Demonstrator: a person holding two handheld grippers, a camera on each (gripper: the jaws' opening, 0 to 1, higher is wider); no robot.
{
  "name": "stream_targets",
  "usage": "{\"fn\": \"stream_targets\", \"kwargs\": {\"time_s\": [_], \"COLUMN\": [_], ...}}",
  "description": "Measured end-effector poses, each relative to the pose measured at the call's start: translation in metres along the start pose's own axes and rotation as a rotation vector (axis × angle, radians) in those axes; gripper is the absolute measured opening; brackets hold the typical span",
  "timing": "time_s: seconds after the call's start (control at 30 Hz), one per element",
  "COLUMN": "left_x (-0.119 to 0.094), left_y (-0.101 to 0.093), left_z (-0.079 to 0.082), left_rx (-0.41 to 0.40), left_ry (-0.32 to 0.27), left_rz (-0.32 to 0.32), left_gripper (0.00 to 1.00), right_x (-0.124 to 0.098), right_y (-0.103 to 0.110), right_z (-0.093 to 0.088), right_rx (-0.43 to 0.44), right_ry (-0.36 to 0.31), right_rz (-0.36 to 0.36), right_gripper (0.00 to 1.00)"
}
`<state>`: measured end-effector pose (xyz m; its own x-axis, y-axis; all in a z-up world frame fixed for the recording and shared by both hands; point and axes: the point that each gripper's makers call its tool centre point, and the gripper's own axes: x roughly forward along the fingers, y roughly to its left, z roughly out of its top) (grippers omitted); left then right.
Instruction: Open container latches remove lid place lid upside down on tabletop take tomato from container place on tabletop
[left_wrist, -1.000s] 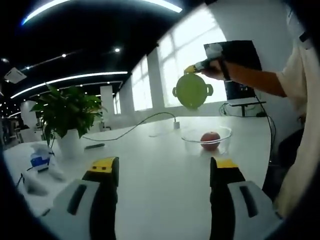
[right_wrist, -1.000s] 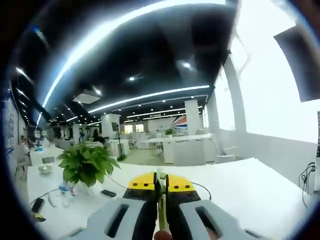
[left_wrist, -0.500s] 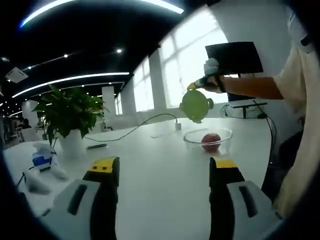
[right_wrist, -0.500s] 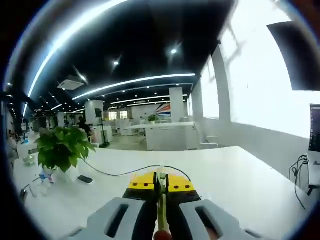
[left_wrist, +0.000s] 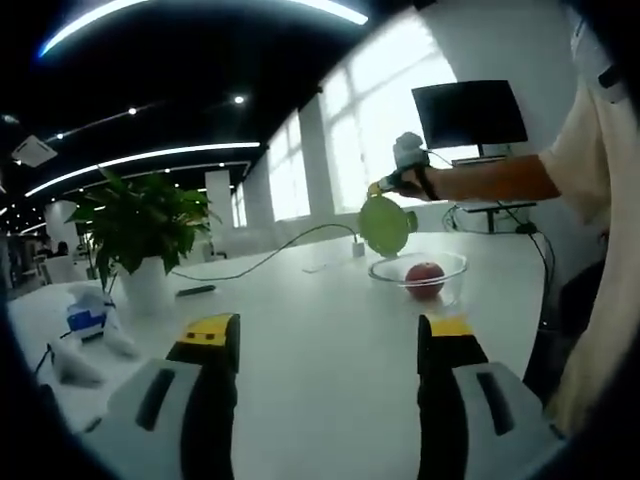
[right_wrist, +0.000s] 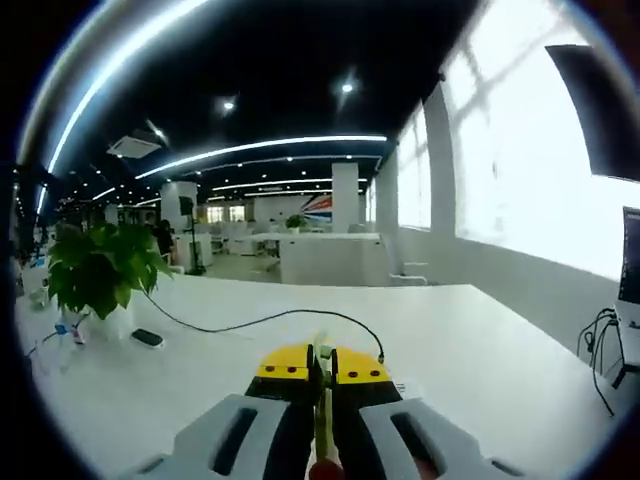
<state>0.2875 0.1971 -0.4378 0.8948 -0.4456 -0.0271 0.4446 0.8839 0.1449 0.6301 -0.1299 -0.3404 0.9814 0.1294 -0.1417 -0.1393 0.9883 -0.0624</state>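
Right claw (left_wrist: 376, 187) is clamped on the green lid (left_wrist: 387, 226), holding it just above the glass container (left_wrist: 418, 272) with the tomato (left_wrist: 425, 278) inside on the desk (left_wrist: 300, 320), left claw (left_wrist: 325, 335) wide open.

Right gripper view: the lid (right_wrist: 320, 410) shows only as a thin green edge between the closed jaws, its faces hidden by them. Left gripper view: the person's arm (left_wrist: 500, 180) is cut off at the right edge; the bowl's (left_wrist: 440, 268) latches are too small to tell; the toy (left_wrist: 85, 325) by the plant (left_wrist: 135, 225) is blurred.
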Motion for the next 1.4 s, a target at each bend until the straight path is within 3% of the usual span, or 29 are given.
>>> {"fn": "stream_targets", "kwargs": {"time_s": [0.03,0.4,0.6,0.67,1.03,1.4], "left_x": [0.000,-0.005,-0.010,-0.012,-0.014,-0.018], "left_y": [0.000,0.006,0.013,0.013,0.014,0.014], "left_z": [0.000,0.000,-0.004,-0.004,-0.006,-0.006], "left_rx": [0.003,0.010,0.018,0.016,0.016,0.012], "left_ry": [0.002,0.005,0.017,0.017,0.021,0.019], "left_rz": [0.002,0.018,0.035,0.035,0.042,0.046], "left_gripper": [0.66,0.66,0.65,0.65,0.65,0.65], "right_x": [0.002,0.007,0.012,0.011,0.014,0.008], "right_y": [0.006,0.072,0.111,0.117,0.161,0.183], "right_z": [-0.003,-0.024,-0.034,-0.034,-0.071,-0.088], "right_rx": [-0.042,-0.116,-0.296,-0.292,-0.339,-0.271], "right_ry": [-0.003,0.018,0.010,0.009,0.081,0.124], "right_rz": [-0.004,0.072,0.119,0.121,0.182,0.258], "right_gripper": [0.02,0.02,0.02,0.02,0.03,0.06]}}
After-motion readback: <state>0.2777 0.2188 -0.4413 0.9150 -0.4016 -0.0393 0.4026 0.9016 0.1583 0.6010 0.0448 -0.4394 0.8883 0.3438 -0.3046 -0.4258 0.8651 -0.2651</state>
